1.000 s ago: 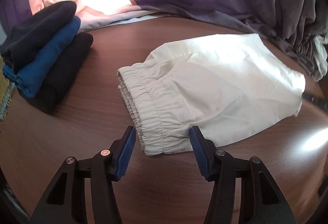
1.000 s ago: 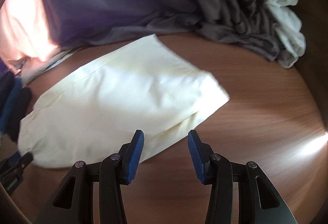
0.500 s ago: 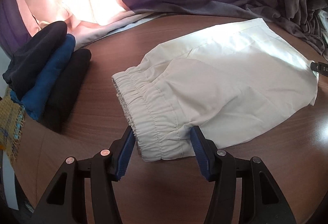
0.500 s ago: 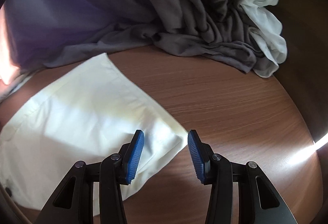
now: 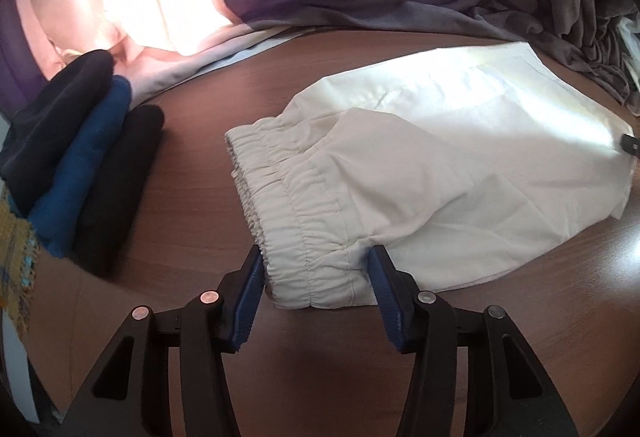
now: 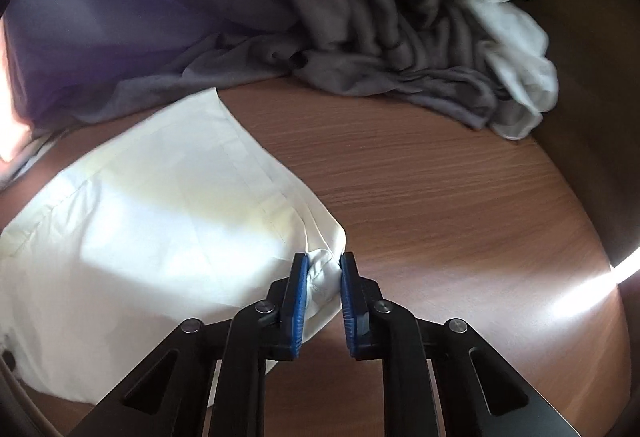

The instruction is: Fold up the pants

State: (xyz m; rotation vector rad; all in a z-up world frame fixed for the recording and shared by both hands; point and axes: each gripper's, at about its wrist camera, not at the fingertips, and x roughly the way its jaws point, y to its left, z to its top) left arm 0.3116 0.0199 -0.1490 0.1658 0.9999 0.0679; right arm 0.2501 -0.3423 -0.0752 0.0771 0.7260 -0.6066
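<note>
Pants [image 5: 420,173]: cream shorts, laid flat on the wooden table [image 6: 460,197], already doubled along their length, it would seem; elastic waistband [image 5: 292,221] at one end, leg hem at the other.

Long axis: run from the waistband on the left-hand side across to the hem on the right-hand side, so each gripper is served by its own end.

Left gripper [image 5: 316,289]: held wide open, blue pads set either side of the near waistband corner, nothing yet pinched; whether cloth is brushed by the pads cannot be told.

Right gripper [image 6: 323,285]: nearly closed, a bunched corner of the hem [image 6: 322,271] clamped between the pads.

Nearer arm: the hem is owned by the right, the waistband by the left; the left pinch is judged to be what remains before a lift.

Coming move: a fold end to end is expected, hem carried leftwards towards the waistband along that axis.

Risk: only the top layer may be caught at the waistband.

Surroundings: folded dark clothes [image 5: 80,173] stacked to the left, grey fabric heap [image 6: 380,37] behind.
</note>
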